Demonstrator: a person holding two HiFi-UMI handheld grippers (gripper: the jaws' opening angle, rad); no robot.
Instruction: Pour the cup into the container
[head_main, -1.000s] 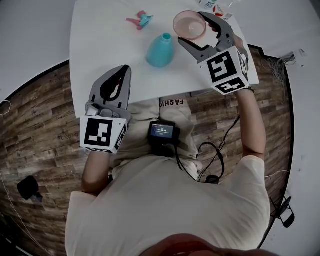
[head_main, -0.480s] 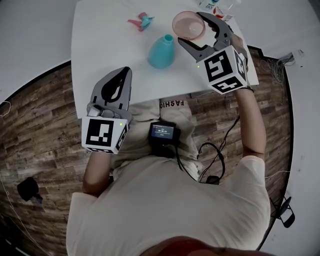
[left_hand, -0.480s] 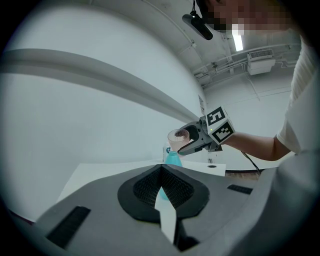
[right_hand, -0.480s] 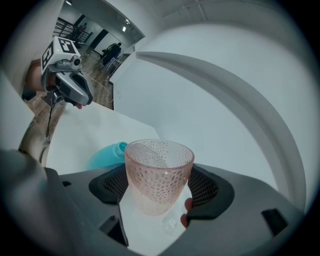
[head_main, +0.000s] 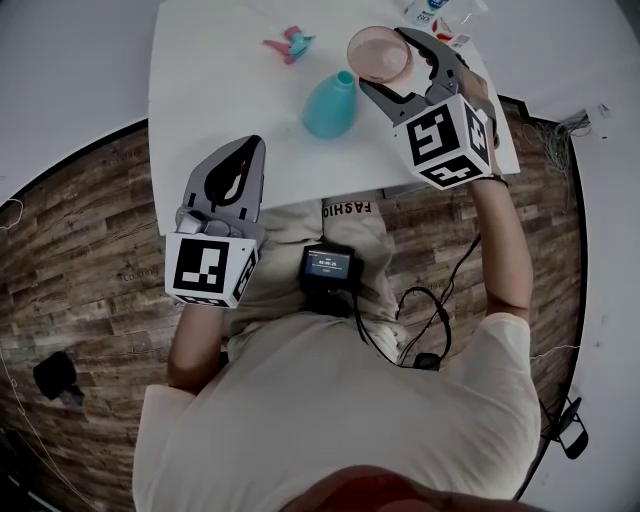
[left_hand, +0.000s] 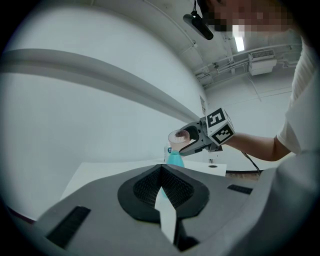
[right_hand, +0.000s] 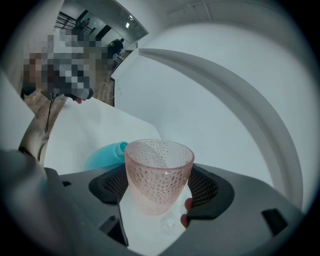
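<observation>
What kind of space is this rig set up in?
Probably a lab or test studio, not a home. A bare white table stands on wood-look flooring, loose cables trail on the floor, and the left gripper view shows exposed ceiling conduit and a strip light.

Lab-like room: white walls (left_hand: 75, 125), exposed ceiling pipes (left_hand: 225, 70), strip light (left_hand: 239, 42), white table (head_main: 220, 110), plank floor (head_main: 70, 270).

Bright, even light; gripper views bend strongly at edges.

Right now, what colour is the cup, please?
The cup is translucent pink, dimpled; clearest in right gripper view.
</observation>
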